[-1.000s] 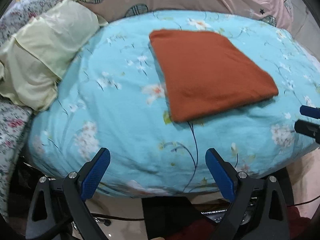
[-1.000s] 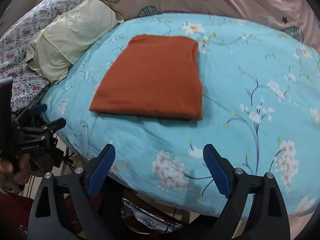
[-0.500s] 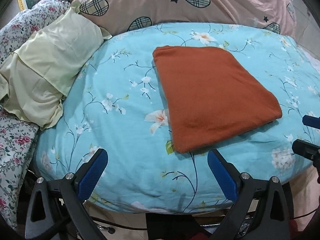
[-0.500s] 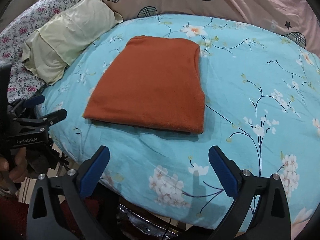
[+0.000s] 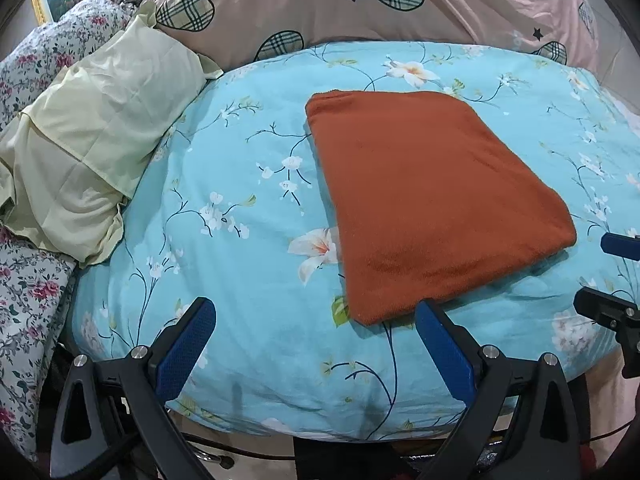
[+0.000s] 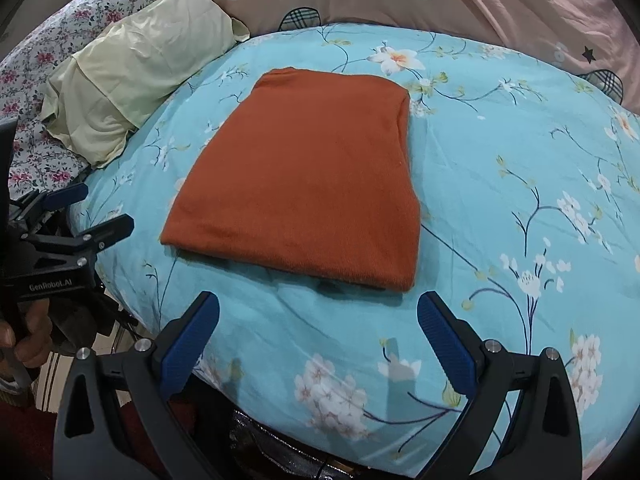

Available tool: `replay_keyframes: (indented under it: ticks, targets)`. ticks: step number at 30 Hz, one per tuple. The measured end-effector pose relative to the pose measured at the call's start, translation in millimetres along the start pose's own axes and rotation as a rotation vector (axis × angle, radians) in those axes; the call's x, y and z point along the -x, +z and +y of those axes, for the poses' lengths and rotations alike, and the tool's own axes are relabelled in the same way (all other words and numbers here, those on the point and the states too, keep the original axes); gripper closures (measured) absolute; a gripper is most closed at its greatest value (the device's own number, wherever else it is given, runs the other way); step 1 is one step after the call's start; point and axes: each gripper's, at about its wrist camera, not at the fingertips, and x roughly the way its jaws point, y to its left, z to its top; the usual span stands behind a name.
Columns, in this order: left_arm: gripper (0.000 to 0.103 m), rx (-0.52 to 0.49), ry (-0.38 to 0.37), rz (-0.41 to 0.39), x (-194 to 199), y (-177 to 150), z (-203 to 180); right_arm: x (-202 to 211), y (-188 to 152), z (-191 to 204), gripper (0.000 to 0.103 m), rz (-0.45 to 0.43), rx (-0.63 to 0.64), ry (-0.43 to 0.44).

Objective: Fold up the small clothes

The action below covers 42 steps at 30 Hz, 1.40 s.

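Note:
A rust-orange garment (image 5: pixel 432 200) lies folded into a flat rectangle on the blue floral bed cover (image 5: pixel 240 208); it also shows in the right wrist view (image 6: pixel 308 176). My left gripper (image 5: pixel 316 320) is open and empty, low over the bed's near edge, its right finger close to the garment's near left corner. My right gripper (image 6: pixel 318 312) is open and empty, just short of the garment's near edge. Each gripper shows at the edge of the other's view: the right gripper (image 5: pixel 612 276) and the left gripper (image 6: pixel 92 212).
A pale yellow pillow (image 5: pixel 92 152) lies at the left of the bed, also in the right wrist view (image 6: pixel 140 72). A pink quilt with plaid hearts (image 5: pixel 380 0) lies behind. A floral sheet (image 5: pixel 28 292) is at far left. The bed edge drops off below the grippers.
Both grippers have moved forward toward the bed and the folded garment, which now looks larger and closer. Both stay open. The garment has not moved.

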Motion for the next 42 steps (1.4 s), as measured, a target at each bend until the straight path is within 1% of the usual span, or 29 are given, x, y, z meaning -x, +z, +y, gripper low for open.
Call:
replay_keyframes:
  ticks: [19, 42]
  targets:
    - [0.003, -0.017, 0.007, -0.038, 5, 15, -4, -1, 26, 3, 0.003, -0.017, 0.029, 0.010]
    - [0.003, -0.021, 0.014, -0.037, -1, 21, -3, -8, 30, 6, 0.003, -0.010, 0.029, 0.010]
